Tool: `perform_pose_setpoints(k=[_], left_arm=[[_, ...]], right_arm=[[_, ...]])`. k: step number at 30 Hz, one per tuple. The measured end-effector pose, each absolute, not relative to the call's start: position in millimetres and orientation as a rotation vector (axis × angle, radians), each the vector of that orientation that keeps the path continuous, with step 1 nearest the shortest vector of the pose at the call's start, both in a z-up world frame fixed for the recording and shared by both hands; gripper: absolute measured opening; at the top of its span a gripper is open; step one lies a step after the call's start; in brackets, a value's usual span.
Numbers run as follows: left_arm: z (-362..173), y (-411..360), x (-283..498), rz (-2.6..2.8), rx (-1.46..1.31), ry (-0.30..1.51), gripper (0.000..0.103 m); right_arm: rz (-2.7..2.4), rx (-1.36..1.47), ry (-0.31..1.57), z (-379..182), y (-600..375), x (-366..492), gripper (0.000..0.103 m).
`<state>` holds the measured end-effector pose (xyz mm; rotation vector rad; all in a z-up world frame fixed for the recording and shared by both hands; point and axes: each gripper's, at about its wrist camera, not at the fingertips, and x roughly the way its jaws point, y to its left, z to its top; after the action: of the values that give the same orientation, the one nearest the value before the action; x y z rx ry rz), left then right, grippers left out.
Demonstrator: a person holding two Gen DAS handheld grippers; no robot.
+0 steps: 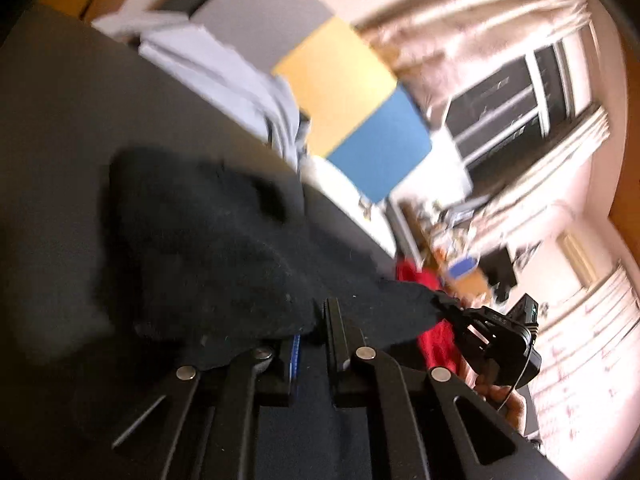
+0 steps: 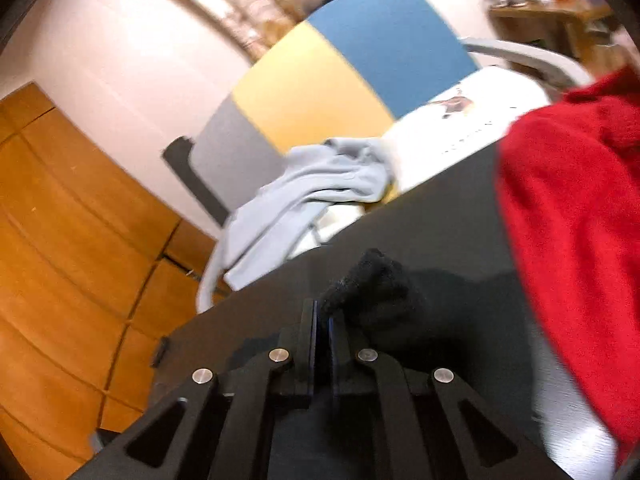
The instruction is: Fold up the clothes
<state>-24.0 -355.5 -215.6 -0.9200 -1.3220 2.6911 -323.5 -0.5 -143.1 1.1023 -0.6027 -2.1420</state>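
Observation:
A black garment (image 1: 224, 248) hangs above the dark table (image 1: 60, 120), stretched between both grippers. My left gripper (image 1: 314, 320) is shut on one edge of it, and the cloth drapes over its left finger. At the right of the left wrist view, my right gripper (image 1: 448, 306) pinches the garment's far corner. In the right wrist view the right gripper (image 2: 322, 312) is shut, with a bunched tip of the black garment (image 2: 372, 288) sticking out from between its pads above the table (image 2: 440, 208).
A light blue garment (image 2: 304, 196) lies crumpled at the table's far edge. A red garment (image 2: 572, 220) lies on the right side. Behind stand a grey, yellow and blue panel (image 2: 340, 72) and a white printed cushion (image 2: 460, 120). Wooden floor (image 2: 60, 240) lies beyond the left edge.

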Motion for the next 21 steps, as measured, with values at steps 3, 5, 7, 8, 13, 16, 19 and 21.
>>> perform_pose_setpoints(k=[3,5,7,8,13,16,19,21], left_arm=[[-241.0,-351.7,-22.3,2.653,-1.033,-1.385,0.007],[-251.6,-356.2,-15.1,2.644,-1.054,-1.431,0.007],[-248.6,-357.8,-11.1,2.648,-1.059,-1.421,0.007],[-246.6,-358.4,-6.7,2.639,-1.071,-1.402,0.007],[-235.4,-368.7,24.2,2.638,-1.117,-1.328,0.009],[-221.8,-385.9,42.3,2.693,-1.096,-1.325,0.014],[-206.5,-405.7,50.6,2.764,-1.052,-1.303,0.017],[-197.7,-411.2,41.4,2.793,-1.040,-1.275,0.018]], right_arm=[[-2.166,1.216,-0.628,-181.3,23.8,-316.7,0.006],[-2.166,1.265,-0.648,-203.0,35.9,-309.9,0.006],[-2.168,1.280,-0.648,-216.5,41.9,-302.5,0.006],[-2.171,1.274,-0.641,-218.8,42.0,-300.8,0.006],[-2.169,1.267,-0.600,-218.2,39.7,-298.3,0.012],[-2.187,1.270,-0.556,-211.3,46.9,-293.0,0.015],[-2.224,1.216,-0.480,-192.9,52.4,-286.0,0.026],[-2.266,1.164,-0.389,-176.6,49.7,-288.0,0.038]])
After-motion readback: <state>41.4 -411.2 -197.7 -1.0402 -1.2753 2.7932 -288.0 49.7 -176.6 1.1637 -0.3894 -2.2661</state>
